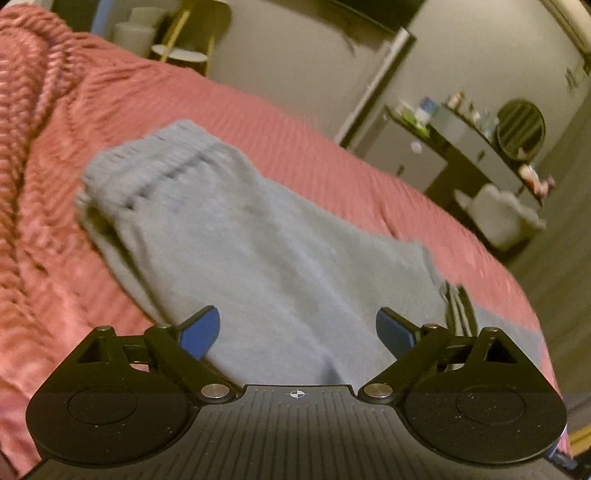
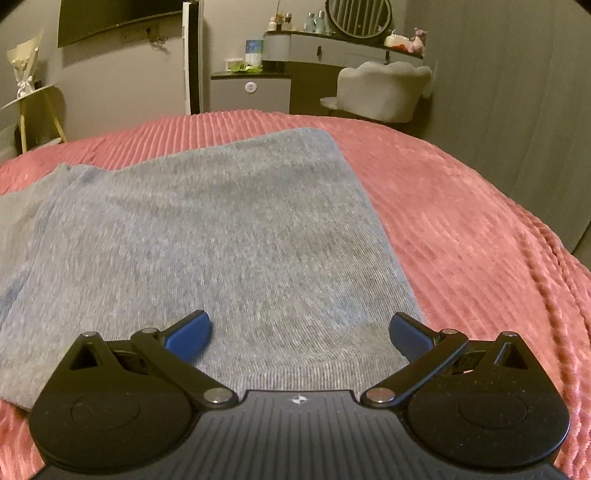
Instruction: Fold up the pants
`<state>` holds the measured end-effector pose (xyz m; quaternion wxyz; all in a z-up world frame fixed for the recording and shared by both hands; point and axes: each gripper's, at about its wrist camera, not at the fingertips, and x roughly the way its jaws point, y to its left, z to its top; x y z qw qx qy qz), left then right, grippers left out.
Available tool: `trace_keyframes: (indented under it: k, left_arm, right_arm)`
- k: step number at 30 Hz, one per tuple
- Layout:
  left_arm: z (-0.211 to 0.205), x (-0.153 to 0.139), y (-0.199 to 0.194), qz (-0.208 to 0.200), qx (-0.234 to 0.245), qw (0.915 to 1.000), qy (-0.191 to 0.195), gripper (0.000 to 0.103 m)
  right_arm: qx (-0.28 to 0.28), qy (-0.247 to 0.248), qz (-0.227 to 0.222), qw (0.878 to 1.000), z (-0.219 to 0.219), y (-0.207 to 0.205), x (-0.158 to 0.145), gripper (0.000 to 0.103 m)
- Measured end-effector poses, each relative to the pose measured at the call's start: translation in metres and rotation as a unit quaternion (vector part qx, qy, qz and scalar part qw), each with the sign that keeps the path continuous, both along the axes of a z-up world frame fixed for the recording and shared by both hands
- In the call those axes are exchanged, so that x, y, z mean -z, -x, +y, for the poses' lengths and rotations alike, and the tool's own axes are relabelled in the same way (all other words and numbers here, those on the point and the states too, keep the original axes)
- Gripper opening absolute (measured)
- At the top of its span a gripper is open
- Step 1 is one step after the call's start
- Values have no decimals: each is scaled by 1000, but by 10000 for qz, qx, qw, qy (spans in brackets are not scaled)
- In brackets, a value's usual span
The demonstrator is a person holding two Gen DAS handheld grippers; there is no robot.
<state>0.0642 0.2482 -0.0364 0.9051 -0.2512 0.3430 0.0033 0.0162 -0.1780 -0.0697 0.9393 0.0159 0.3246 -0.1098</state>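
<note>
Grey pants (image 1: 236, 240) lie folded on a pink ribbed bedspread (image 1: 55, 184). In the left wrist view the elastic waistband (image 1: 147, 158) is at the far end. My left gripper (image 1: 297, 332) is open and empty, just above the near part of the pants. In the right wrist view the pants (image 2: 207, 229) spread flat across the bedspread (image 2: 480, 240), their right edge running diagonally. My right gripper (image 2: 299, 334) is open and empty, low over the near edge of the fabric.
Beyond the bed stand a grey vanity with a round mirror (image 2: 358, 14), a pale upholstered chair (image 2: 380, 92), a small cabinet (image 2: 251, 88) and a side table (image 2: 33, 99). A tall white panel (image 2: 192, 55) stands by the wall.
</note>
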Motion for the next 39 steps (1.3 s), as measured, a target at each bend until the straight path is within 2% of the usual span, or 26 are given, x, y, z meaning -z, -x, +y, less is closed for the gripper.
trace_keyframes:
  k: [3,7,16,21,25,28,31,36,39]
  left_arm:
    - [26,7,1,-73,-190,9993,301,96]
    - [61,26,-6,183,-588,9960,644,96]
    - [95,52,-22,27,-697,9906,1177,96]
    - [115,65,-23,-337,-690,9784,1920,96]
    - [124,71,-21,-709,-571,9704,2238,92]
    - [128,73,-14,-1070,-426,9612,2507,92]
    - [131,82,-18,-601,-666,9673,2374,92]
    - [124,78,-17,-658,-617,9730,2125,97]
    - [124,80,-15,-756,-539,9735,2091,101]
  right_arm:
    - [24,1,-71,10000,0,0,1,103]
    - [25,-38,-165,9999,-2,0,3,103]
    - [34,-16,-320,9995,-2,-2,7,103]
    - [44,17,-382,9993,-1,-2,10,103]
    - [42,25,-402,9992,-1,-3,10,103]
    - [45,36,-424,9991,-1,-3,11,103]
    - [52,39,-438,9990,-1,-4,12,103]
    - [53,28,-439,9990,-1,-4,11,103]
    - [51,26,-435,9990,-2,-4,11,103]
